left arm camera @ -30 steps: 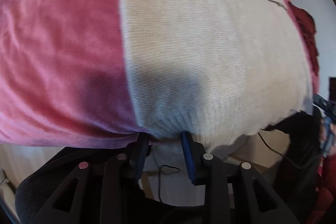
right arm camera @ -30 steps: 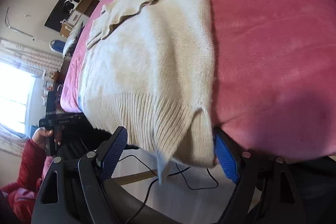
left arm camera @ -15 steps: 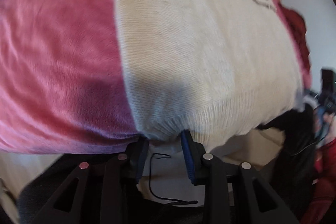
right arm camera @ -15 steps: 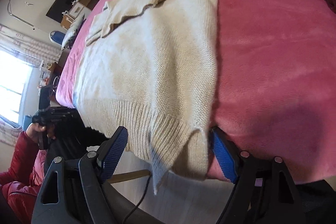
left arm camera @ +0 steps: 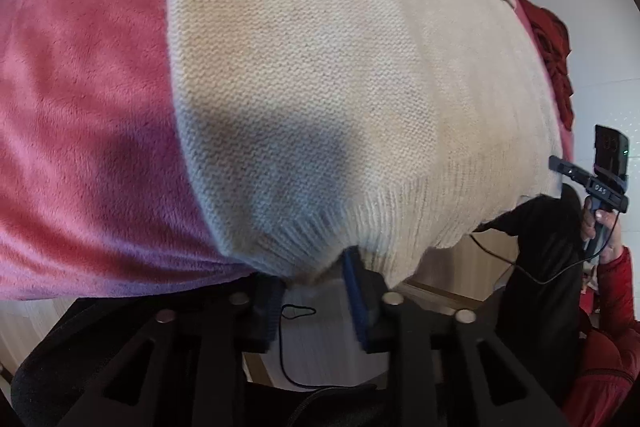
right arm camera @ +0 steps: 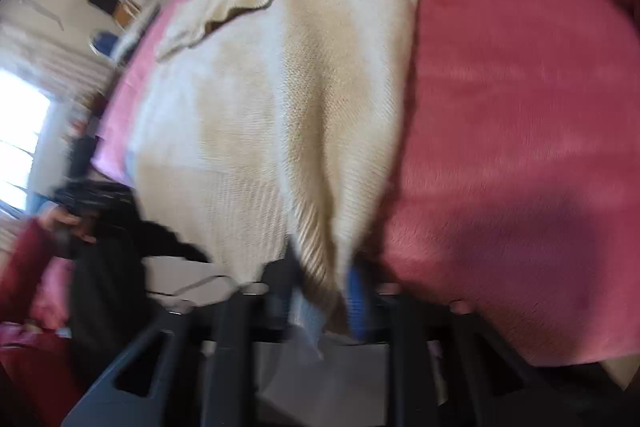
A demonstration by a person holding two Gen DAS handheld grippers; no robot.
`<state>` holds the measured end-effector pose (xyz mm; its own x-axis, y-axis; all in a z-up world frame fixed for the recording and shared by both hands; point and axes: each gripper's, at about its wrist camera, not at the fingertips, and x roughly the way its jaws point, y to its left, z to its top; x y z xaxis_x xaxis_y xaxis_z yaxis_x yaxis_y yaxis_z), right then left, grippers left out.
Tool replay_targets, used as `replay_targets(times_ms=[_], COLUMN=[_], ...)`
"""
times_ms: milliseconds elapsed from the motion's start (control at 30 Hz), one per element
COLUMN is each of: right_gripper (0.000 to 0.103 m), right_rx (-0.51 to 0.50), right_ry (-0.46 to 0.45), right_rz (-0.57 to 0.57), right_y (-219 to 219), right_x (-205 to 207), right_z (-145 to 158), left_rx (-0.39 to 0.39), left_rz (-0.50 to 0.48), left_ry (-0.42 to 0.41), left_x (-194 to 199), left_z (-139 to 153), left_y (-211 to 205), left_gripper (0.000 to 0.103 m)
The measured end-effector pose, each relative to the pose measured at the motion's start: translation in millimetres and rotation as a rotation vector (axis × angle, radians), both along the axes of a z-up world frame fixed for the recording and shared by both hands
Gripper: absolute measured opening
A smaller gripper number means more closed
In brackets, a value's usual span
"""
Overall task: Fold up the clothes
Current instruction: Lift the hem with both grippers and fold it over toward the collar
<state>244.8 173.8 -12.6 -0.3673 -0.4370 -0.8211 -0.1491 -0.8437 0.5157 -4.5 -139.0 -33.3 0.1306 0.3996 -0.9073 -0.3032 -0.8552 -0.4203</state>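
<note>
The right hand-held gripper (left arm camera: 606, 189) bears small letters reading roughly "OAS".

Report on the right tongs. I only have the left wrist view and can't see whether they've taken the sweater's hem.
Observer: The right tongs are shut on the hem corner of the sweater. Knit is pinched between them.
Operator: Describe the fabric above that grip.
Observer: It is gathered into a raised ridge running up from the tongs, though the right wrist picture is blurred.
Operator: Tell me what lies beside that corner.
Observer: The pink blanket lies directly to its right, with a dark shadow across it near the bed's edge.
</note>
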Motion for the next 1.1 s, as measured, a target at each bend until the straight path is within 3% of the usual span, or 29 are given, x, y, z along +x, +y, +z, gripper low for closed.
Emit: replay_targets(times_ms=[67,167,233,300,367,433,533,567,600,633,733,933,1033,1100], right_gripper=[0.014,0.013,0.013,0.018,0.028,0.045,0.048,0.047,0.036,0.010,0.010,0.010,0.010,0.010], right_rx=[-0.053,-0.126,-0.081,-0.004,0.037,0.073,0.098,0.089,0.077,0.062,0.013,-0.219,-0.301,-0.374], right_ry=[0.029,0.068,0.069,0.062,0.021,-0.022,-0.032,-0.043,-0.057,-0.077,-0.104,-0.039,-0.067,-0.078], right_rz=[-0.010,-0.018,0.001,0.038,0.092,0.159,0.228,0.231,0.230,0.229,0.192,0.086,0.049,0.033], right_y=[3,2,-4,-11,-19,-29,-45,-46,-47,-47,-47,-33,-27,-26], right_x=[3,2,-3,-6,-7,-5,-3,-4,-6,-6,-4,3,6,2], right_z=[3,10,10,8,2,-5,-8,-10,-12,-16,-20,-6,-7,-5], left_rx=[0.048,0.165,0.201,0.163,0.106,0.045,-0.017,-0.028,-0.035,-0.033,0.035,0.172,0.243,0.359], left_rz=[0.014,0.046,0.050,0.029,0.008,-0.017,-0.055,-0.067,-0.077,-0.070,-0.025,0.022,0.036,0.092], left_ry=[0.008,0.044,0.073,0.071,0.056,0.024,-0.008,-0.017,-0.024,-0.020,-0.011,0.001,-0.001,-0.027], left_x=[-6,53,52,56,60,61,59,59,58,57,52,57,73,72], left_z=[5,9,15,5,-2,-10,-21,-23,-25,-25,-19,0,11,20], left_y=[-3,-74,-77,-79,-74,-66,-62,-61,-61,-64,-77,-102,-122,-91], left_gripper=[0.014,0.009,0.009,0.010,0.018,0.022,0.023,0.023,0.023,0.021,0.010,0.008,0.008,0.008])
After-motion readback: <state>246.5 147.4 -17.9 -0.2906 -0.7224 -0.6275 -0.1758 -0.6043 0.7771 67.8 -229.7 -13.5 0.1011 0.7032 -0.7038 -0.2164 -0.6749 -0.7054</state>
